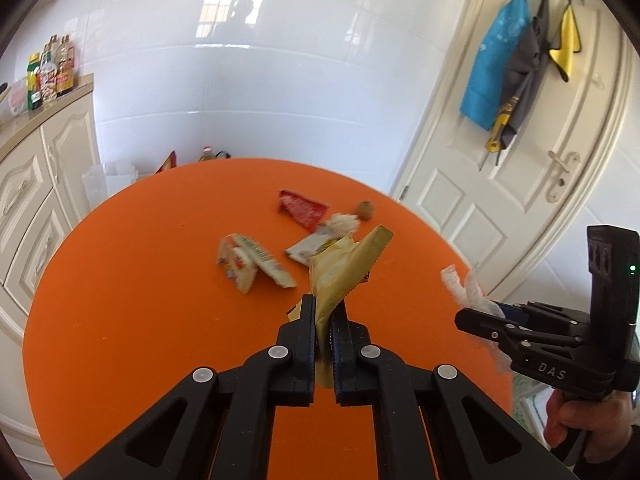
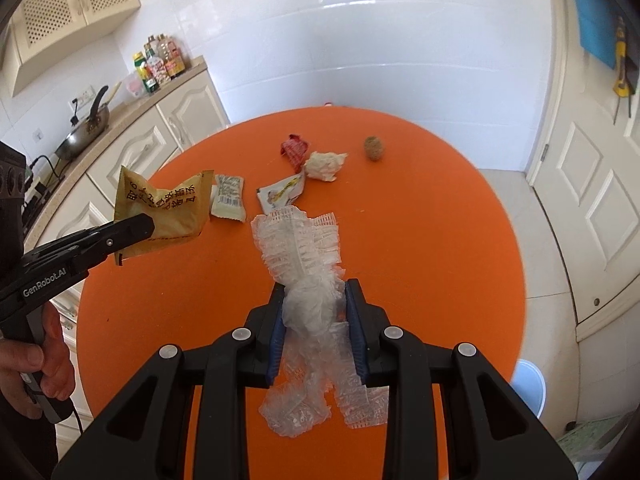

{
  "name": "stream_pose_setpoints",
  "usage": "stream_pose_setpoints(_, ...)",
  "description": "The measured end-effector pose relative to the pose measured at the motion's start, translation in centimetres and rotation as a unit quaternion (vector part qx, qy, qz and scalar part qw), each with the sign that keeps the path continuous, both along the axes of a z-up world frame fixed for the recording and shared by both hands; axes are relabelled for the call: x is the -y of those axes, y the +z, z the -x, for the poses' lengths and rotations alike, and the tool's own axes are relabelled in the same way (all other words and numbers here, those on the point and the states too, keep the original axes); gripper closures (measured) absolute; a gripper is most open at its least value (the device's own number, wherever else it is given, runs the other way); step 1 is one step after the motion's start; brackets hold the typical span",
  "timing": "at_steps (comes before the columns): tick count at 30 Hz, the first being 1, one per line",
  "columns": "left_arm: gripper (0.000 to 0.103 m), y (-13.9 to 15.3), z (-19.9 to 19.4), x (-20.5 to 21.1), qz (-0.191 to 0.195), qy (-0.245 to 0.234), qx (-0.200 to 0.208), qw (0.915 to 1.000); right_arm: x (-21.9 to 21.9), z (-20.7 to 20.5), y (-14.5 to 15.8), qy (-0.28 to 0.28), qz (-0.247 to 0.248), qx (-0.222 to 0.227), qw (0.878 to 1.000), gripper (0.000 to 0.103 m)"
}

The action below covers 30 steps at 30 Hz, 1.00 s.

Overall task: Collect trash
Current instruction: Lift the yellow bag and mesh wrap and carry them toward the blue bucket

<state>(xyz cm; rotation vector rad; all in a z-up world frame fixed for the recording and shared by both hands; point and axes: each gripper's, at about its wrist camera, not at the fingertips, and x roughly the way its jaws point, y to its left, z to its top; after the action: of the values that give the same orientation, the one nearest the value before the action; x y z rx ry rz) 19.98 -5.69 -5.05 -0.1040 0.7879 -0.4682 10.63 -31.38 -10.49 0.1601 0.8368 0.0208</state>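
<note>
Trash in both hands at once! Left gripper (image 1: 324,316) has its jaws clamped on a yellow wrapper (image 1: 344,268), which stands up and slightly rightward out of the jaws, lifted clear of the orange counter (image 1: 140,300). Right gripper (image 2: 314,304) has its jaws squeezed on a white foam net (image 2: 298,240), long axis running straight ahead along the fingers, loose ends trailing out front and back.

Now look ahead of both: still lying on the counter are a folded pale packet (image 1: 250,264), a white-and-yellow packet (image 2: 282,192), a red wrapper (image 1: 302,208), a crumpled tissue (image 2: 325,165) and a small brown ball (image 2: 374,148). All of it sits forward of the jaws, toward the far edge. The pale packet lies on the left gripper's side; ball and tissue lean toward the right one.

But both hands are full, so my read is a drop-off comes first. No bin can be made out for certain from either view.
</note>
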Motion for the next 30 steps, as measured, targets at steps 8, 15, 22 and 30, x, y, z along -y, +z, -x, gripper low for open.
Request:
stream_pose_setpoints(8, 0.101, 2.6, 2.0, 4.3, 0.009, -0.051, 0.037, 0.998, 3.4, 3.7, 3.0, -0.042, 0.005, 0.039, 0.998, 0.075)
stream_pose_setpoints(15, 0.101, 3.9, 3.0, 8.7, 0.02, -0.105, 0.056, 0.9927, 7.0, 7.2, 5.2, -0.087, 0.013, 0.063, 0.994, 0.075)
stream_pose_setpoints(22, 0.101, 4.7, 2.4, 15.0, 0.038, -0.174, 0.064, 0.982, 12.5, 12.2, 7.1, -0.162, 0.03, 0.077, 0.983, 0.075)
stream_pose_setpoints(30, 0.101, 3.3, 0.2, 25.3, 0.04, -0.265, 0.038, 0.9628, 21.1, 17.9, 6.6, -0.26, 0.025, 0.071, 0.963, 0.075)
